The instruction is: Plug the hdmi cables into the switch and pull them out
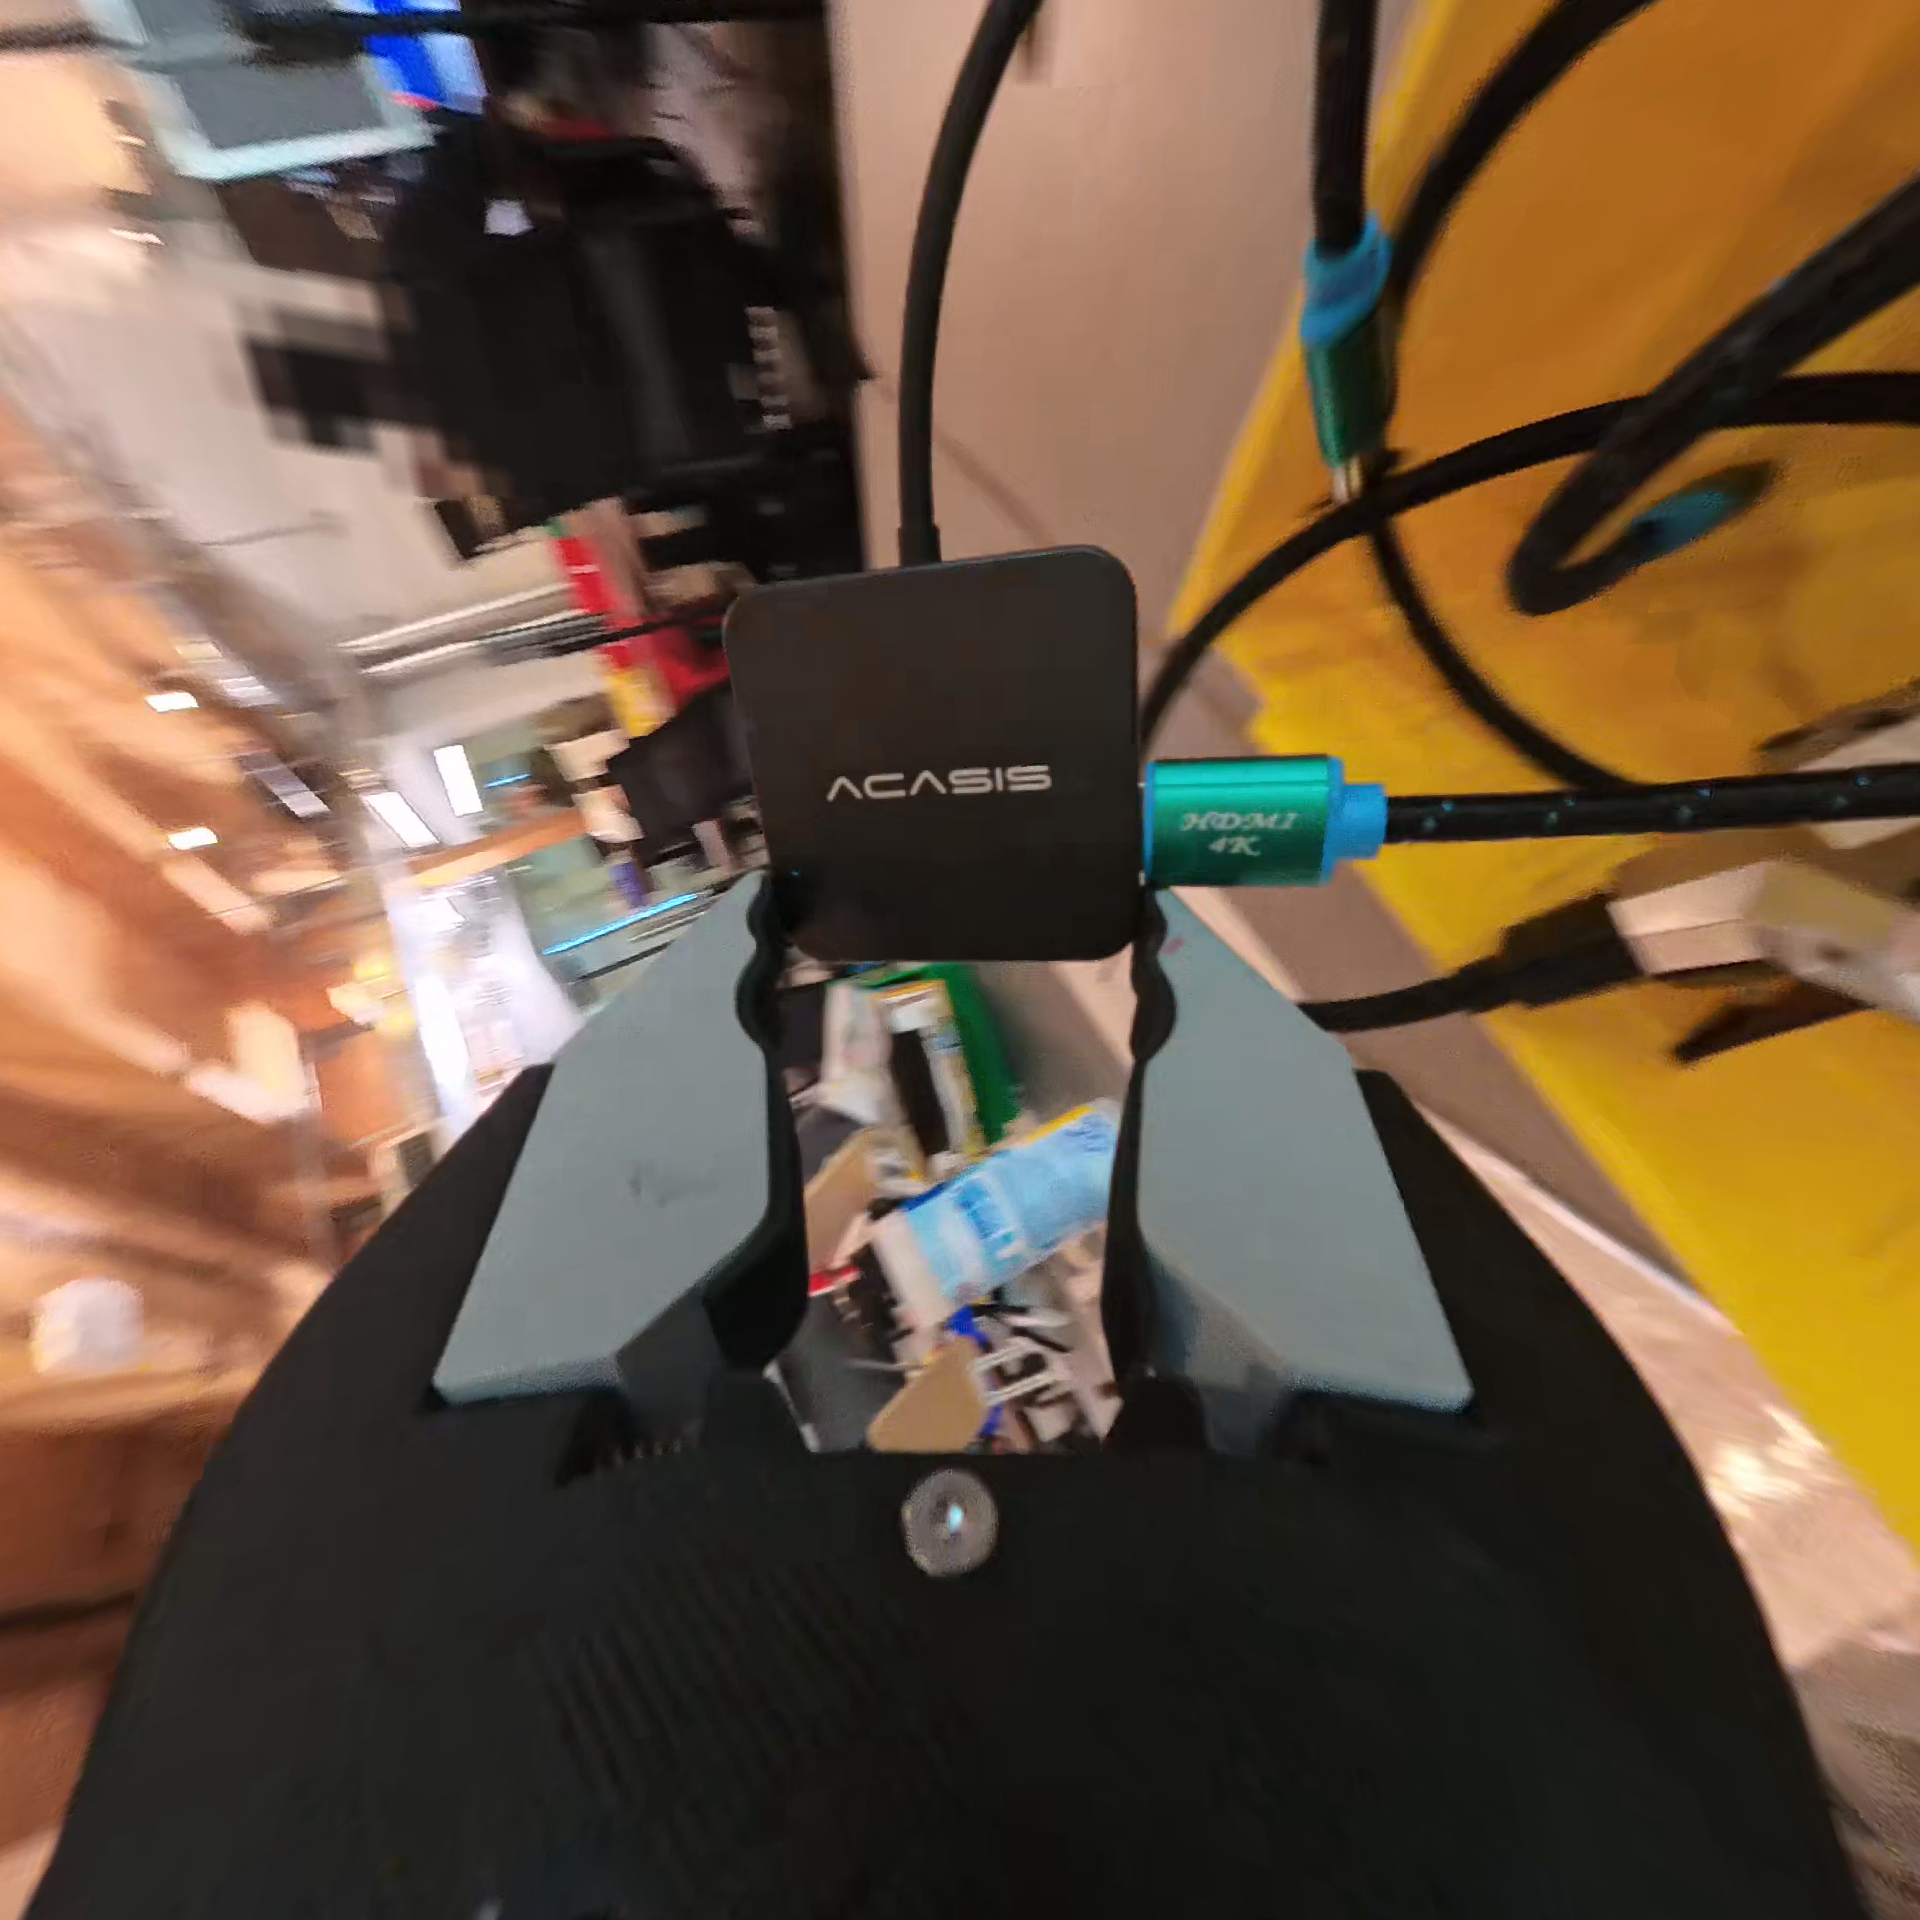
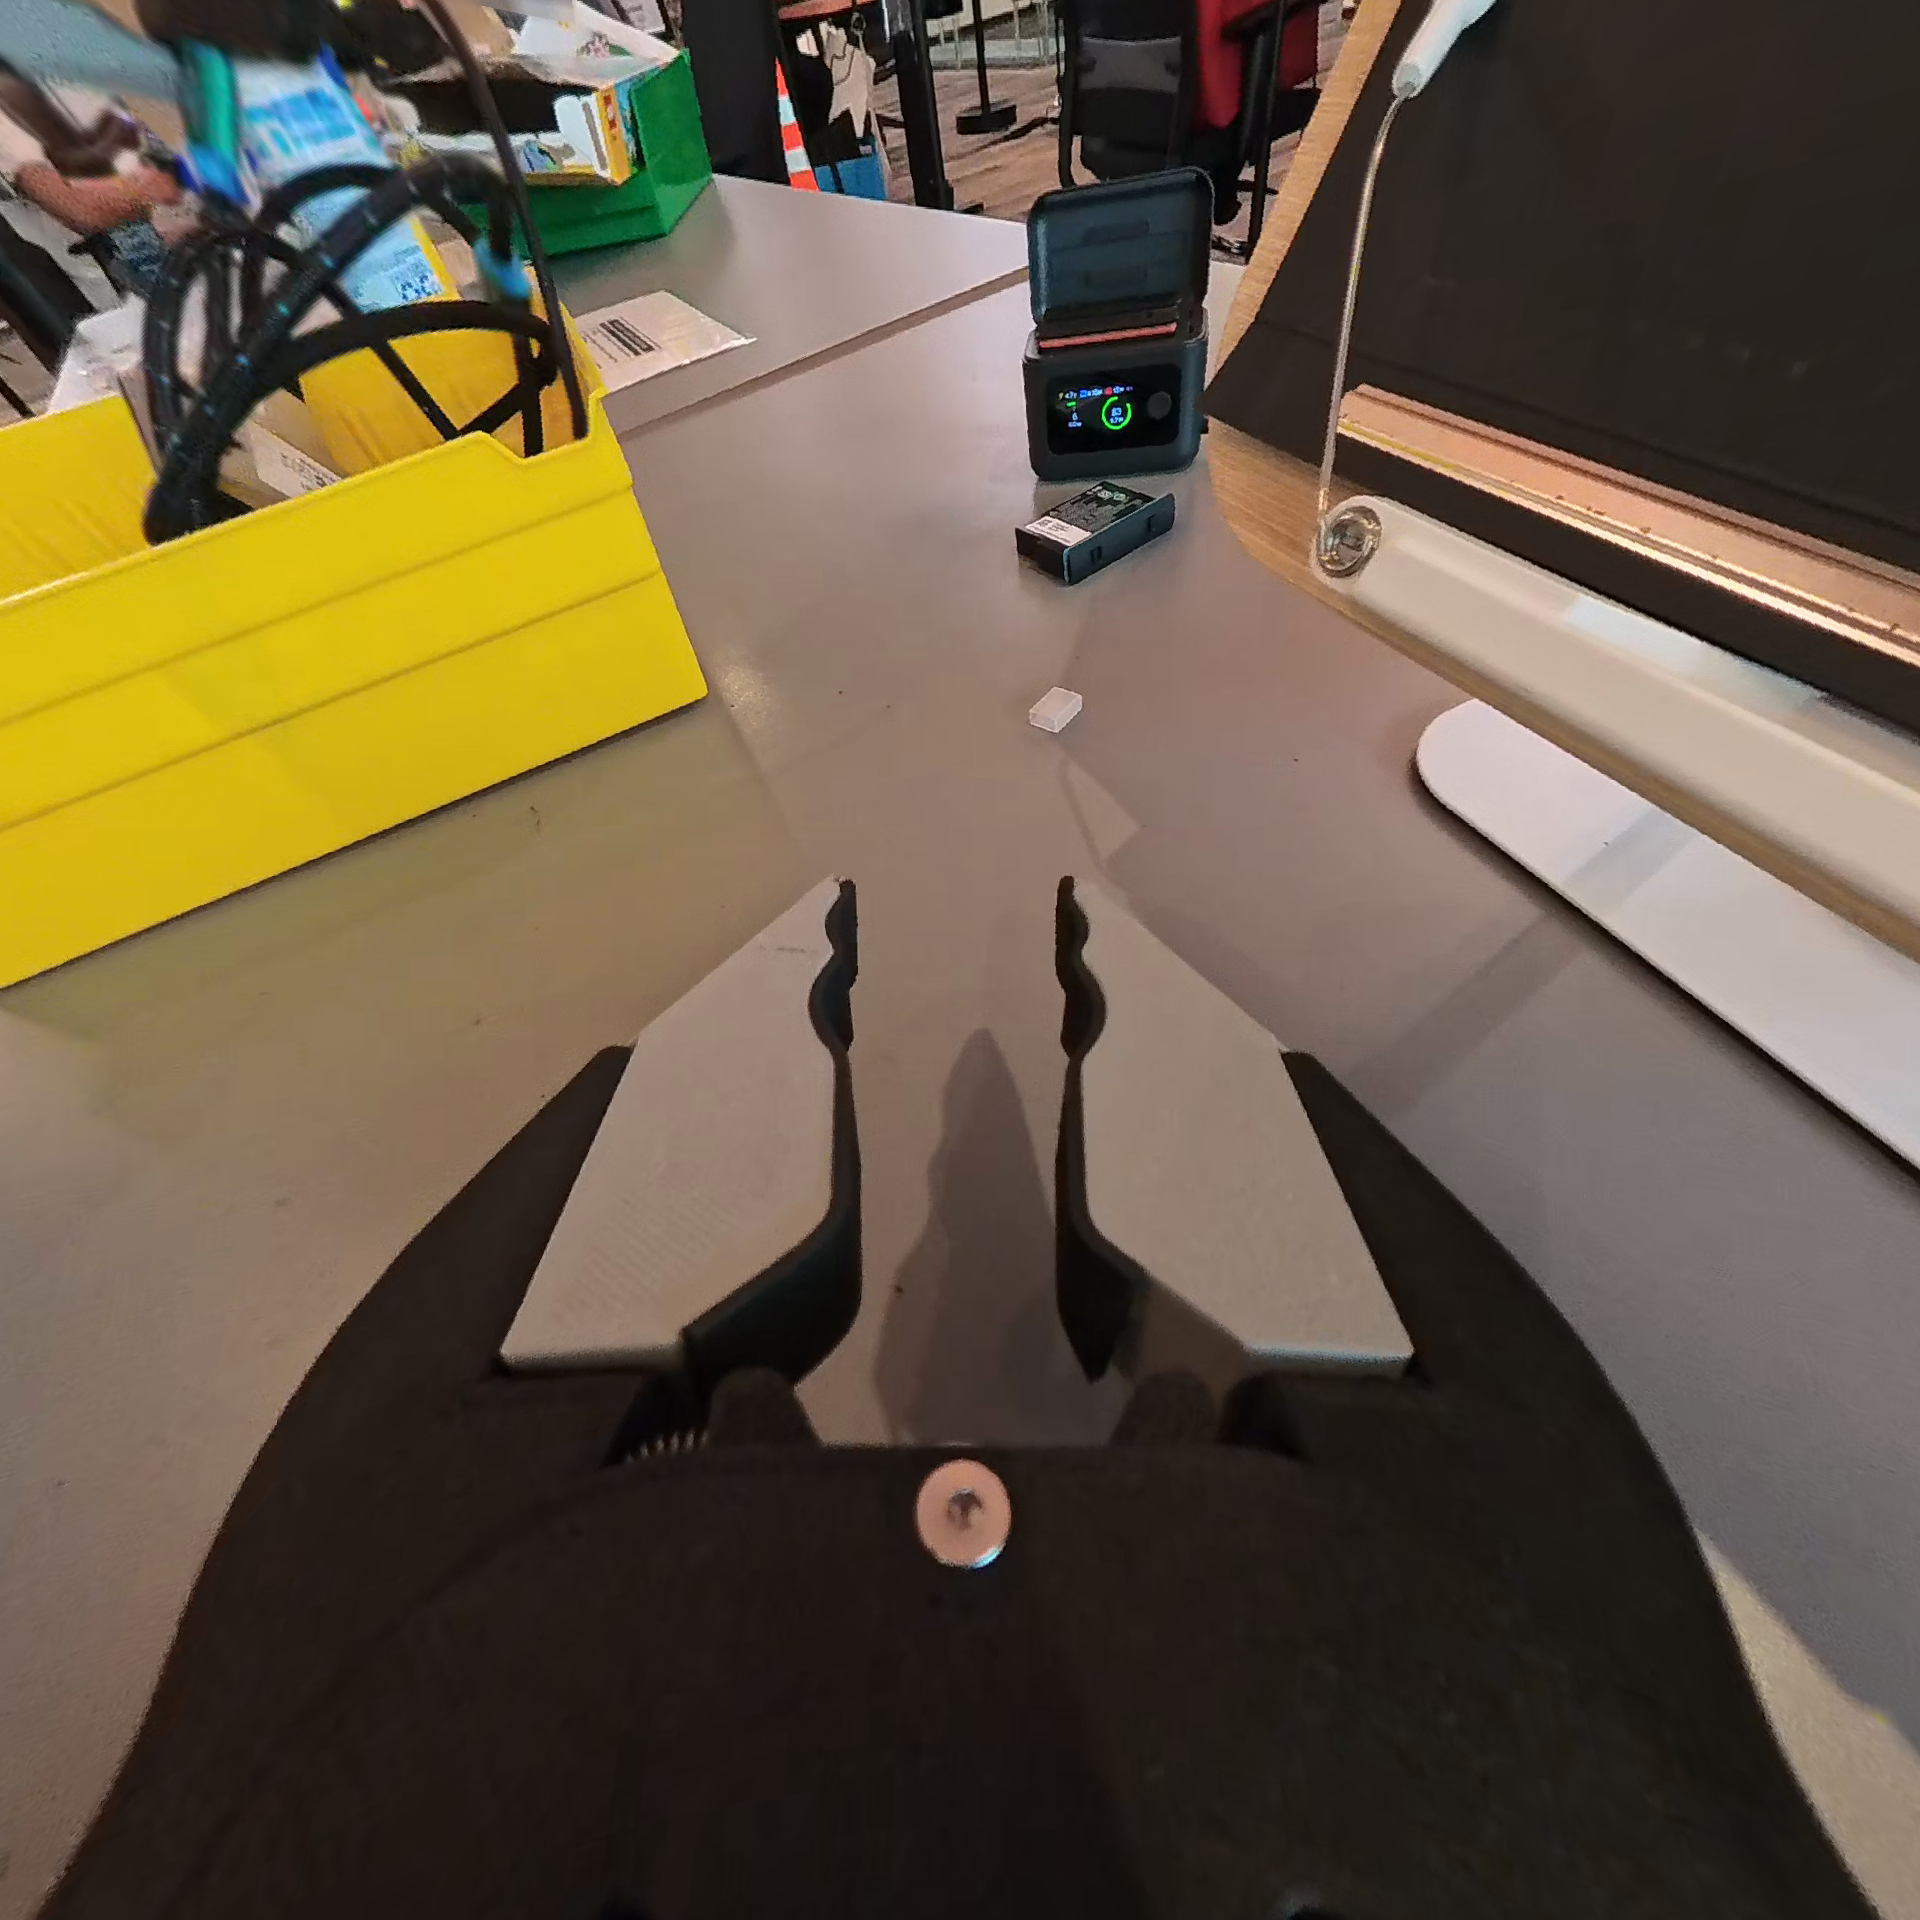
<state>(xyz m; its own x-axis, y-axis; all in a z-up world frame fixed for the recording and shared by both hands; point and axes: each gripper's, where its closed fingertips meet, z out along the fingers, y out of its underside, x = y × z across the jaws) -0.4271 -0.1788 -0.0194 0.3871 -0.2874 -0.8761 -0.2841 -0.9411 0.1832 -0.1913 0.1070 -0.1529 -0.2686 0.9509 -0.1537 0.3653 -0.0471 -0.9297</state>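
My left gripper (image 1: 954, 914) is shut on the black square HDMI switch (image 1: 930, 748) and holds it in the air, tilted. A green and blue HDMI plug (image 1: 1247, 821) sits in the switch's right side, its braided black cable (image 1: 1662, 810) running right. A smooth black cable (image 1: 925, 312) leaves the switch's far edge. A second green and blue plug (image 1: 1345, 353) hangs loose over the yellow bin (image 1: 1558, 675). My right gripper (image 2: 956, 935) is open and empty, low over the grey table (image 2: 935, 675). Coiled cables (image 2: 312, 343) rise from the bin (image 2: 312, 644) in the right wrist view.
A dark charging case with a lit screen (image 2: 1117, 343) and a black battery (image 2: 1096, 532) lie far on the table. A small clear cap (image 2: 1056, 711) lies ahead of my right gripper. A monitor with a white base (image 2: 1662, 883) stands on the right. A green box (image 2: 623, 187) stands behind the bin. The tips of one gripper are about 40 centimetres away from the tips of the other. My left tips are about 35 centimetres from the small clear cap (image 2: 1056, 711), my right tips only 15 centimetres.
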